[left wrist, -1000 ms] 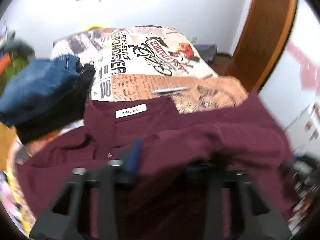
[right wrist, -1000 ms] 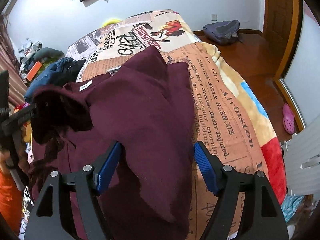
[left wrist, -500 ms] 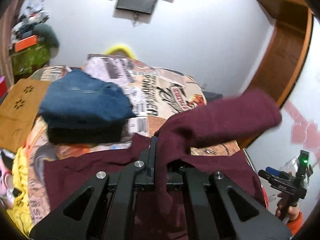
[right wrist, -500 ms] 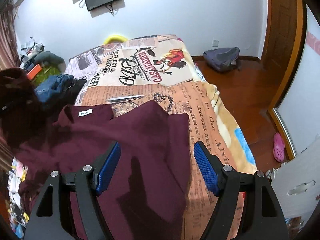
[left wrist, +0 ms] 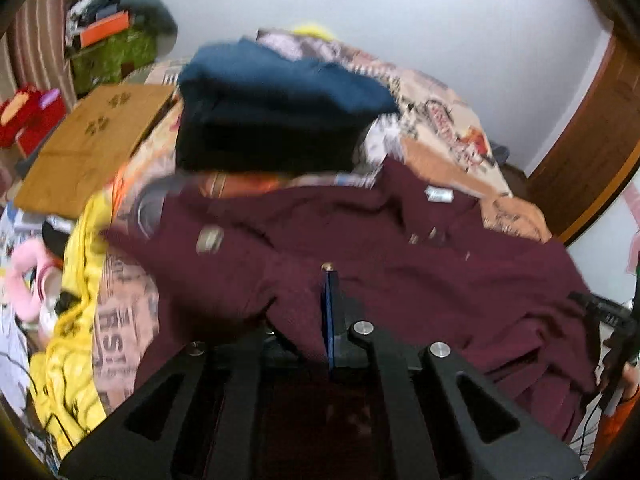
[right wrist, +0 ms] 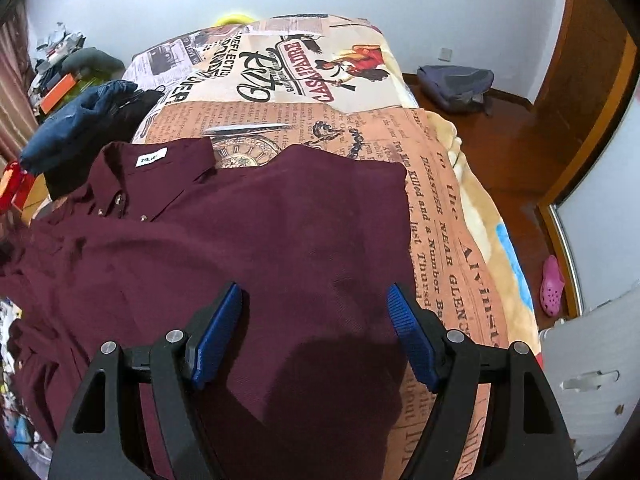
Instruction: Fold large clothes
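Maroon shirt (right wrist: 248, 240) pinched in left hand-held gripper (left wrist: 326, 300); beneath spread right hand-held gripper (right wrist: 314, 312).

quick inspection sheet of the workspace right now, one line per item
surface: bed with newspaper-print blanket
job's things: maroon shirt spread on the blanket, collar label up, right side folded in
clutter: folded blue jeans on a black garment; yellow cloth
grippers: left gripper jaws shut on shirt fabric; right gripper jaws open above the shirt
cables: nothing seen on the bed
surroundings: backpack on wood floor; pink clog; wooden board
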